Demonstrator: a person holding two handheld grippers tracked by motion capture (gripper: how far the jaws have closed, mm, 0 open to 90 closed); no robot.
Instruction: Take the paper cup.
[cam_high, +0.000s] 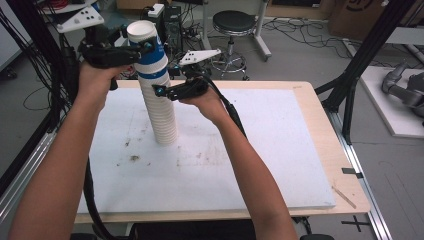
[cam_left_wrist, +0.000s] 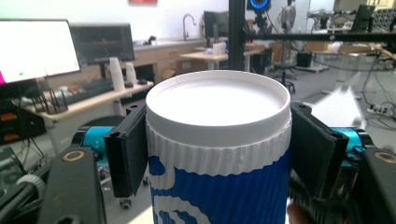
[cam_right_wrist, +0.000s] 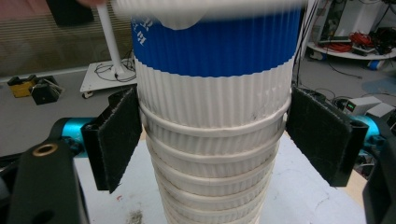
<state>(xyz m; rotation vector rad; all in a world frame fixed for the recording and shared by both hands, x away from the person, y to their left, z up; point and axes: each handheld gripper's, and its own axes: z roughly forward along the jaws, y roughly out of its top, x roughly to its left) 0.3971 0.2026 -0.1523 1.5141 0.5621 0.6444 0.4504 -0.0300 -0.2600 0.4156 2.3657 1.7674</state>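
- Where the high view looks down on the table, a tall stack of cups is seen standing on the white board, leaning slightly; the top cup, blue and white, is gripped near its rim by the left gripper, while the right gripper is set lower, at the white cups under the blue band. The step in hand is judged to be the separating of the top cup from the stack, so a straight upward pull along the stack's lean is advised
- In the left gripper view, the jaws are seen closed to cup width on the top cup, both pads pressed against the ribbed wall just under the rim. A light squeeze is to be kept, since a paper wall may be crushed
- In the right gripper view, the jaws stand on either side of the stack of cups, the left pad touching a rim and the right pad at or just off it; a firm hold cannot be confirmed. The stack should be clamped before any lifting, lest the lower cups be dragged up or tipped
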